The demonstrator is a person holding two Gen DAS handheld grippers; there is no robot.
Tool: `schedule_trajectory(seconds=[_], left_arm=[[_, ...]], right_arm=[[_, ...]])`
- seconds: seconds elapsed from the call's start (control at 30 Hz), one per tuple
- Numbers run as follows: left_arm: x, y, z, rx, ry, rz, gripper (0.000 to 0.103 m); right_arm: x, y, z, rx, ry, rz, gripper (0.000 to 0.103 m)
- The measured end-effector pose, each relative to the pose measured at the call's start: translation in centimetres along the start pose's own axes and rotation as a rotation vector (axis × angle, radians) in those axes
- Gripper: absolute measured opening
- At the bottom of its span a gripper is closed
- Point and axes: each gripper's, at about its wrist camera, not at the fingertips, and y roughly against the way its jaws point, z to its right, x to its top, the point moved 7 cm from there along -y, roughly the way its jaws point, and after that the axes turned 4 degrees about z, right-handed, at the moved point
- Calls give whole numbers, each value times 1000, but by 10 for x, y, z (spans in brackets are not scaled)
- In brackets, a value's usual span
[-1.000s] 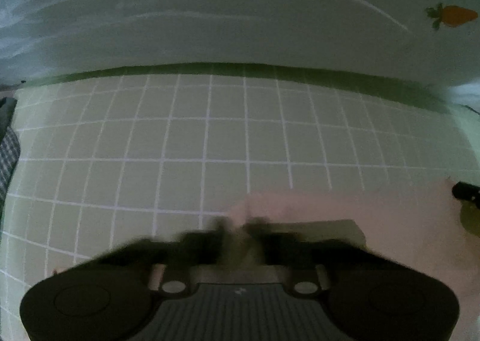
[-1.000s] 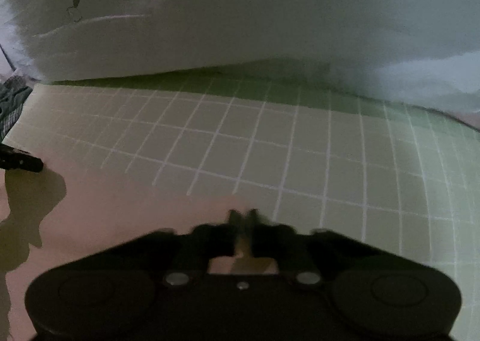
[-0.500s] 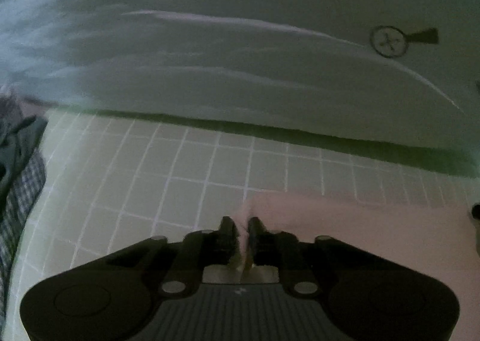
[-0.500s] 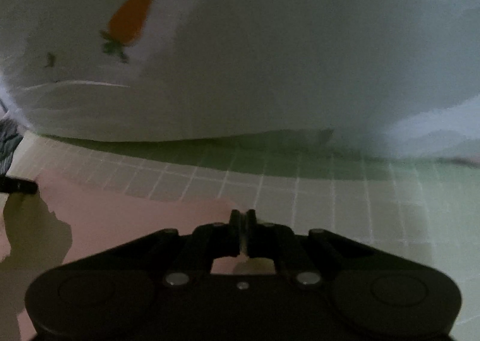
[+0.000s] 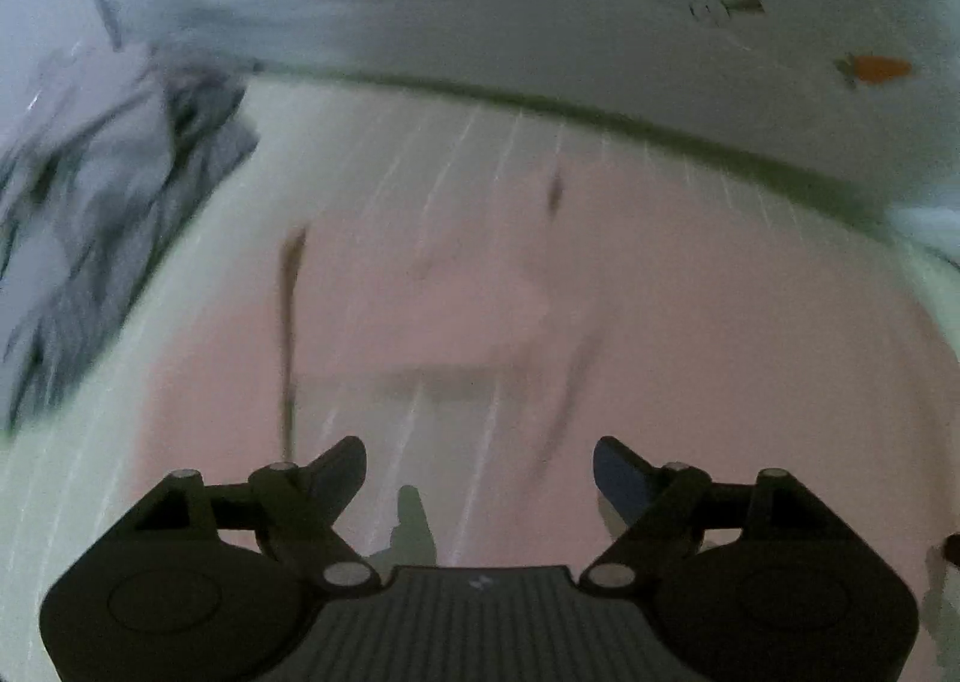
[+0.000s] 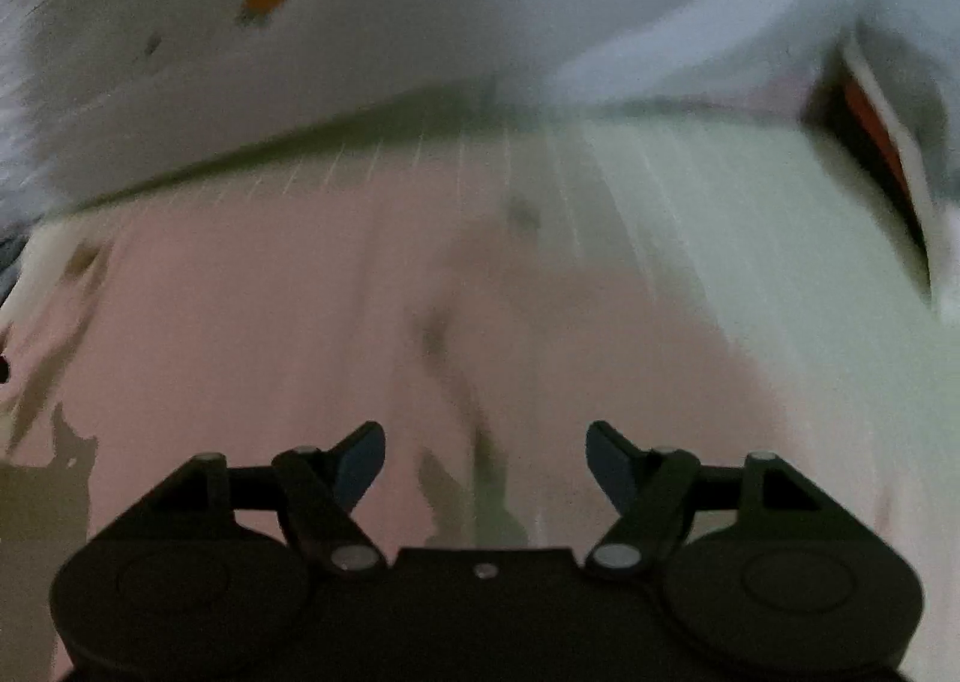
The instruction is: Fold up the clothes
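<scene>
Left gripper (image 5: 480,472): jaws opening, nothing between them.
Right gripper (image 6: 485,457): jaws opening too, empty.
Pink garment (image 5: 690,322): flat on gridded mat (image 5: 78,472), below both grippers (probably just released to lie folded).
Grey clothes (image 5: 102,190): heaped at mat's left edge, awaiting folding.

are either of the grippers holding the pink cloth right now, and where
Neither. The left gripper and right gripper have jaws opening with nothing between them; the pink garment lies below.
</scene>
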Motion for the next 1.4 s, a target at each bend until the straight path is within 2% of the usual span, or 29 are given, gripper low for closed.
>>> schedule_trajectory(seconds=[0.2,0.43,0.57,0.67,0.8,0.87,1.03,1.17,1.3,1.4], left_arm=[[-71,41,-11,24,38,-55,84],[-123,67,-30,67,63,-79,84],[-150,84,-39,91,77,-69,84],[-162,95,-54,116,87,-49,84],[-152,97,-80,101,110,-10,84],[-141,91,-89,74,86,-20,84],[-112,78,-105,8,-33,13,84],[-91,59,-117,-55,-94,9,83],[-75,40,-116,-153,-143,-17,81],[-68,27,-106,-196,-208,-25,80]], right_arm=[[-66,49,-11,11,60,-40,73],[-114,76,-26,38,178,-100,74],[-129,86,-27,60,215,-105,79],[-130,86,-25,32,211,-104,85],[-129,87,-40,-16,251,-86,103],[-131,91,-49,-26,232,-75,103],[-134,97,-78,-30,122,-42,103],[-149,90,-110,-67,77,-76,103],[-156,85,-135,-88,48,-76,103],[-151,80,-143,-118,31,-61,103]])
